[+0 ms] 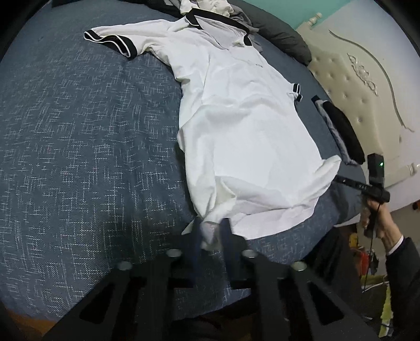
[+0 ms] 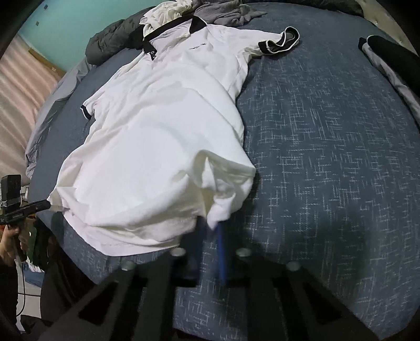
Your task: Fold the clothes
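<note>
A white polo shirt (image 1: 244,126) with a black collar (image 1: 218,25) and black-banded sleeves lies face up on a bed (image 1: 86,136) covered in dark blue cloth with a pale crosshatch print, its collar toward the far end and its hem toward the near edge. The left gripper (image 1: 210,233) pinches one bottom corner of the shirt, a small bunch of white cloth caught between its two blue fingers. The right gripper (image 2: 212,230) pinches the other bottom corner in the same way, with the cloth draped up and over its fingertips. Between the two corners the hem sags in soft folds just inside the near edge of the bed. To the left of the shirt the cover is bare and wide open as far as the bed's rounded edge; one sleeve (image 1: 110,42) stretches out flat into that space. On the right side the other sleeve (image 2: 281,42) lies out flat too, and beyond it more open cover reaches a folded black and grey garment (image 2: 388,65) near the cream padded headboard (image 1: 362,86). At the far end, just past the collar, a heap of grey and white clothes (image 2: 210,10) crowds the shirt's top edge. A hand (image 1: 380,217) holding the right gripper's handle shows beyond the bed's corner.
</note>
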### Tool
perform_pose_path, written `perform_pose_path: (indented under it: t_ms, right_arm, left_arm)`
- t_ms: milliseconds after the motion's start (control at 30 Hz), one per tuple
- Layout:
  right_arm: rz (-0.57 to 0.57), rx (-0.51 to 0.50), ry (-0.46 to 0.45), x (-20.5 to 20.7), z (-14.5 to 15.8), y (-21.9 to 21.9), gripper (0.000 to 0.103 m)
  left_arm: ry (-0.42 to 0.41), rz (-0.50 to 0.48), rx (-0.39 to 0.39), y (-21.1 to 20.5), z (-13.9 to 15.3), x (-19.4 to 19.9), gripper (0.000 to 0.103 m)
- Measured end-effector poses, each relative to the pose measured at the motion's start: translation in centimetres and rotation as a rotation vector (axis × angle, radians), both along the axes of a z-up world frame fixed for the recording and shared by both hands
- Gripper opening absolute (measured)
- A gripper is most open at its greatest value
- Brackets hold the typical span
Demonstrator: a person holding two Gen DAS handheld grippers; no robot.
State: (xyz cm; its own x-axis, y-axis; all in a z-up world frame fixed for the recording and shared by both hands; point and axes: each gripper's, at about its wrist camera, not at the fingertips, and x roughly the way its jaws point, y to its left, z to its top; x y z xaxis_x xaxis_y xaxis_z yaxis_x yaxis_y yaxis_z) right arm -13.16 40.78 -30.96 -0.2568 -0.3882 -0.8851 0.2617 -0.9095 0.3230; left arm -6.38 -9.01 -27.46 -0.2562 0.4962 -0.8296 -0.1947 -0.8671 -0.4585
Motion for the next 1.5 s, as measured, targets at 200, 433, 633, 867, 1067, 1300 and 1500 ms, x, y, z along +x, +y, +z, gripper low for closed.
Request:
perform_pose_path:
  t_ms: [200,433,633,867,1067,1300,1500]
  right_arm:
    - [-0.005,-0.04,0.029,0.7,3.1,1.9,0.003]
    - [0.028,-0.051,0.047,2.9,6.7,3.4,0.003]
    - [0.084,-0.032,0.019,6.1,6.2,3.7,0.003]
    - [0.054,-0.004,-0.103,7.4,0.8,4.4,0.003]
    - [0.035,0.02,-0.06,7.1,1.6,4.7,0.012]
    - [0.161,0.032,0.034,7.1,3.5,0.9,0.041]
    - [0.26,0.185,0.036,6.8,0.3,-2.2,0.041]
  left_arm:
    - [0.046,-0.003,-0.024,-0.8,1.9,0.3,0.002]
    - [0.086,-0.02,-0.042,-1.8,4.2,1.7,0.002]
    - [0.106,-0.039,-0.067,-2.6,5.4,3.4,0.002]
    - [0.07,-0.04,-0.098,-3.2,3.6,4.8,0.002]
    - [0.029,-0.012,-0.092,-3.7,1.8,5.0,0.004]
    - [0.043,-0.006,-0.095,-3.0,2.2,4.5,0.02]
    - [0.044,0.002,-0.094,-2.7,2.1,4.2,0.021]
